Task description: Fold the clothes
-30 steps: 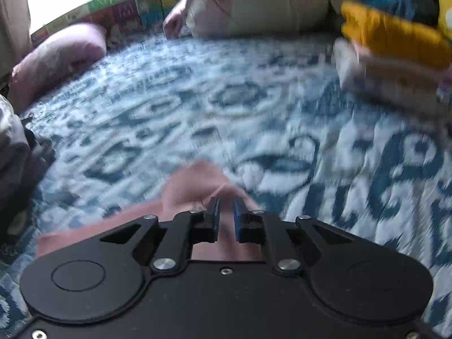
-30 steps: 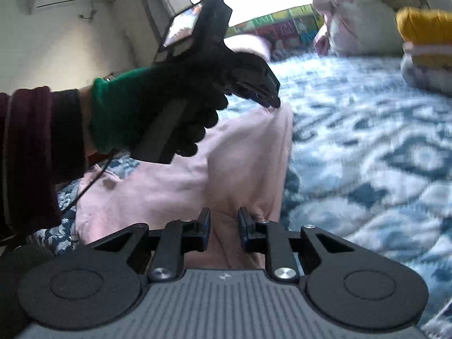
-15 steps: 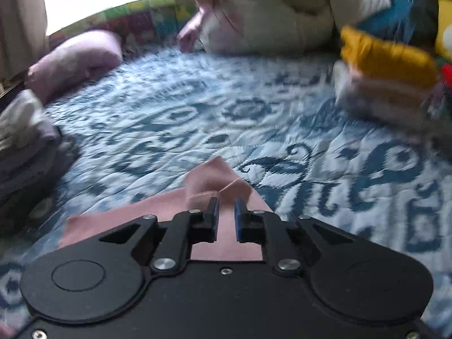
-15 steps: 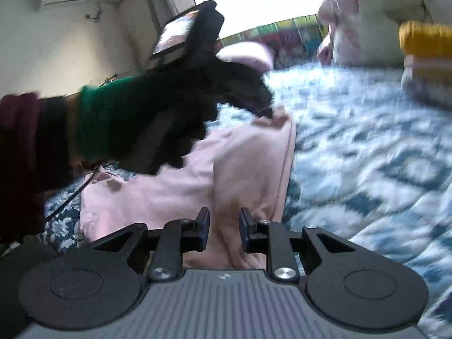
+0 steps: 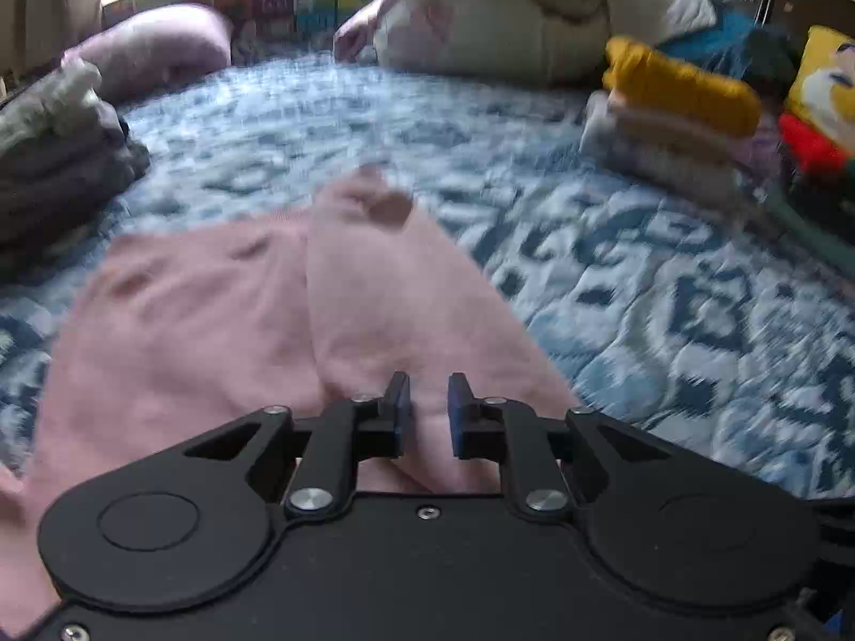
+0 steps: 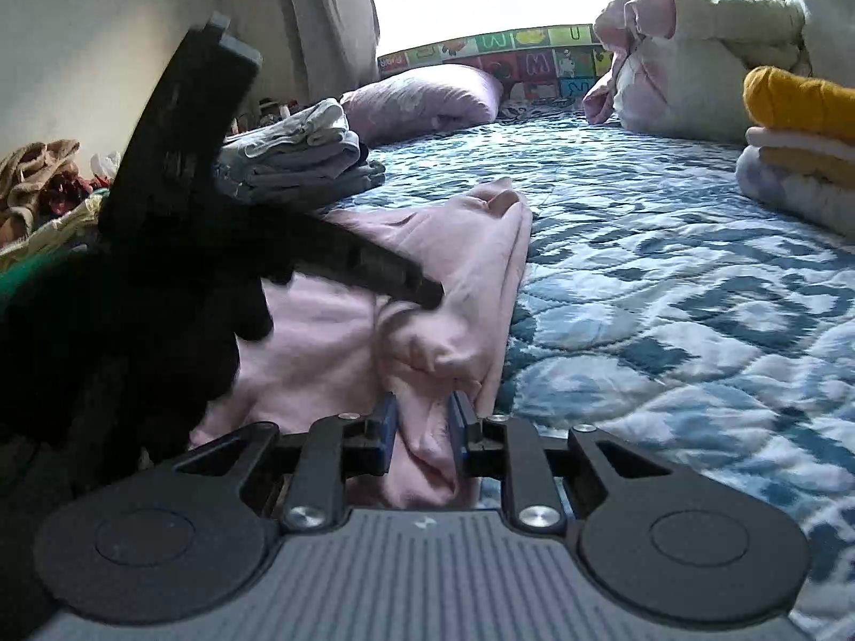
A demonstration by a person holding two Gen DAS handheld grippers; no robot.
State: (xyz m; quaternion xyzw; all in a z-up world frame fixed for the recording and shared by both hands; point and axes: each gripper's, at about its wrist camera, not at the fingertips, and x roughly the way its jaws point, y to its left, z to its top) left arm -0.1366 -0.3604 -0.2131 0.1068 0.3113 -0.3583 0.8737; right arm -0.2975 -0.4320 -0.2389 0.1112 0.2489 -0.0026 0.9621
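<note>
A pink garment (image 5: 374, 310) lies on the blue-and-white patterned bedspread (image 5: 641, 278), a long folded strip of it running away to a far corner. My left gripper (image 5: 429, 406) hovers low over its near part. Its jaws are opening, a narrow gap apart, and cloth shows in that gap without being visibly pinched. In the right wrist view the left gripper (image 6: 427, 294), held by a dark-gloved hand (image 6: 133, 294), touches the garment (image 6: 470, 267) mid-length. My right gripper (image 6: 423, 427) is shut on a bunched fold at the garment's near end.
A folded stack topped by a yellow piece (image 6: 796, 96) stands at the right. Grey folded clothes (image 6: 304, 155) are piled at the left. A pink pillow (image 6: 427, 96) and a white and pink bundle (image 5: 507, 16) lie at the bed's far end.
The left gripper came down and back toward the near end, leaving the garment's far corner lying on the bed. The strip it had raised is now flat. The right gripper kept its hold.
</note>
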